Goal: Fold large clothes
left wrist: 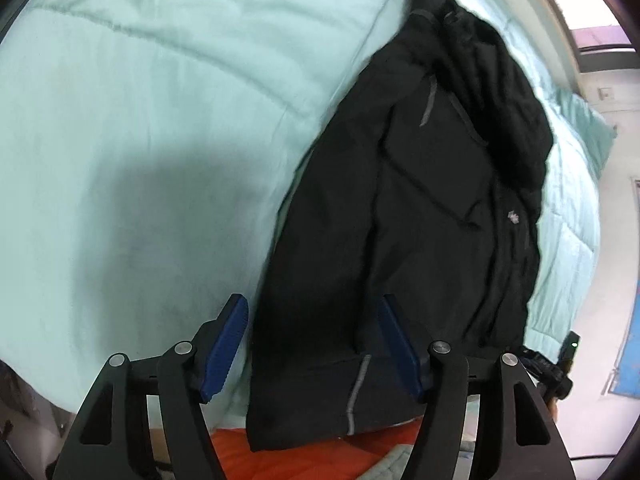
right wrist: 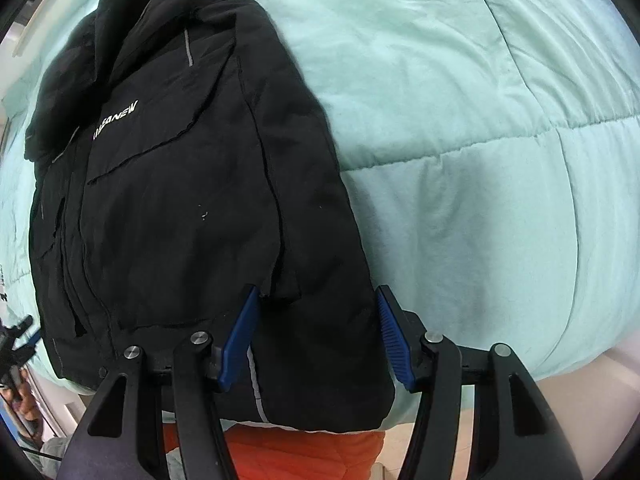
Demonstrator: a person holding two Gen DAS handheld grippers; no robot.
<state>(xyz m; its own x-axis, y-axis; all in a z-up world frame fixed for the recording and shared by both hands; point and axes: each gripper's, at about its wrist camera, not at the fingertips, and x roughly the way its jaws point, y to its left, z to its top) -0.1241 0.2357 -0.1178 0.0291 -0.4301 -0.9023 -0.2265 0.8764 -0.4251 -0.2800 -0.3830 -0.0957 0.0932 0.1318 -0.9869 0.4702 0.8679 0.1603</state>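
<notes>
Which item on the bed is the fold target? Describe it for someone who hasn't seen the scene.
Start from the pale mint quilt that covers the bed. On it lies a black padded jacket, its hem toward both open tongs at the near edge. It is the only dark thing on the quilt, with white lettering on the chest and thin grey reflective strips.
</notes>
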